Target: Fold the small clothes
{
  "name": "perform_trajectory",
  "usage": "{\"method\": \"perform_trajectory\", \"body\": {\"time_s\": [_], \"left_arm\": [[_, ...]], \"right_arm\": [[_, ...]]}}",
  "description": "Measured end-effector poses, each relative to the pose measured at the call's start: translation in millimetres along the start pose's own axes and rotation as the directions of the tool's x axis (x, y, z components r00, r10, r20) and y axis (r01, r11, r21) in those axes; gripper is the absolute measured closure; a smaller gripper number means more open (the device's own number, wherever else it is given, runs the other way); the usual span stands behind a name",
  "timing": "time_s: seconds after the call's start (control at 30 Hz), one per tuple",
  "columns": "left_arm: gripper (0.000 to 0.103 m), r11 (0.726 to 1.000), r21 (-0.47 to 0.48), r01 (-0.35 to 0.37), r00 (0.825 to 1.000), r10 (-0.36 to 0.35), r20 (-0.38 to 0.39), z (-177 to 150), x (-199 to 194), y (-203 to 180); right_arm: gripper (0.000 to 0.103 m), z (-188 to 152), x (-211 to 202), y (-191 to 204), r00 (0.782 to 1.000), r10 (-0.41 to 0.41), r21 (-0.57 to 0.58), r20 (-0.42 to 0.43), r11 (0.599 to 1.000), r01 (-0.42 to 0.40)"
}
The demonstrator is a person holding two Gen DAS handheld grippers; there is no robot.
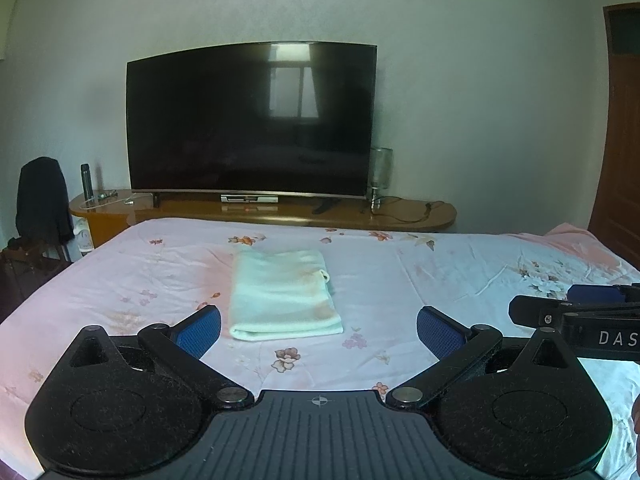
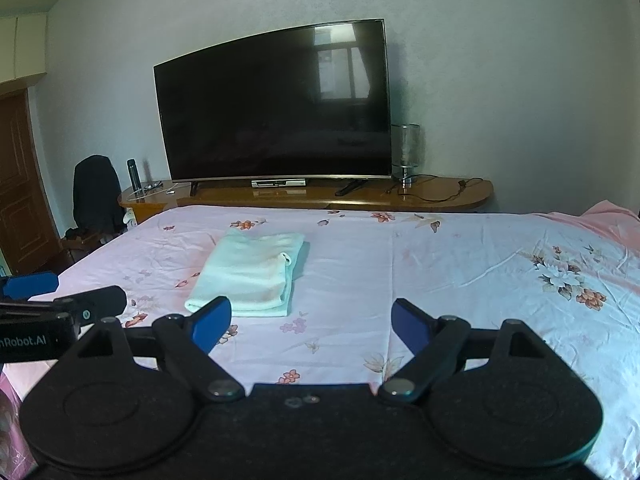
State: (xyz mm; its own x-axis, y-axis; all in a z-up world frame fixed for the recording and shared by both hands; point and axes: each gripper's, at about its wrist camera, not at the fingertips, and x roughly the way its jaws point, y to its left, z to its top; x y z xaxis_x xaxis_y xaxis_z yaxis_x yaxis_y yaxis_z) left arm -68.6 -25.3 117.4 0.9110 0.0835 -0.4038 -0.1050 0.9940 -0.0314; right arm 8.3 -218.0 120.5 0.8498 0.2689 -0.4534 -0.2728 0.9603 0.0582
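A pale mint-green cloth (image 1: 282,294) lies folded into a neat rectangle on the pink floral bedsheet (image 1: 420,280). It also shows in the right wrist view (image 2: 250,274), left of centre. My left gripper (image 1: 319,330) is open and empty, hovering just in front of the cloth's near edge. My right gripper (image 2: 311,326) is open and empty, to the right of the cloth and short of it. The right gripper shows at the right edge of the left wrist view (image 1: 576,312); the left gripper shows at the left edge of the right wrist view (image 2: 60,300).
A wooden TV bench (image 1: 280,212) runs along the far side of the bed with a large dark TV (image 1: 252,120), a glass lamp (image 1: 380,172) and a bottle (image 1: 86,180). A chair with dark clothing (image 1: 42,200) stands at the far left. A wooden door (image 1: 620,140) is at the right.
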Motion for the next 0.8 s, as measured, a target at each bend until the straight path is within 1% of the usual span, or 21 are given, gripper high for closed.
{"method": "perform_trajectory", "body": {"time_s": [0.4,0.8], "left_arm": [[0.0,1.0,0.012,0.004,1.0,-0.004,0.004,1.6,-0.9,-0.5],[0.0,1.0,-0.012,0.0,1.0,0.001,0.008,0.9,-1.8,5.3]], "right_arm": [[0.016,1.2,0.0,6.9,1.0,-0.013,0.001,0.006,1.0,0.013],[0.016,2.2,1.1,9.5,1.0,-0.015,-0.005,0.003,1.0,0.015]]}}
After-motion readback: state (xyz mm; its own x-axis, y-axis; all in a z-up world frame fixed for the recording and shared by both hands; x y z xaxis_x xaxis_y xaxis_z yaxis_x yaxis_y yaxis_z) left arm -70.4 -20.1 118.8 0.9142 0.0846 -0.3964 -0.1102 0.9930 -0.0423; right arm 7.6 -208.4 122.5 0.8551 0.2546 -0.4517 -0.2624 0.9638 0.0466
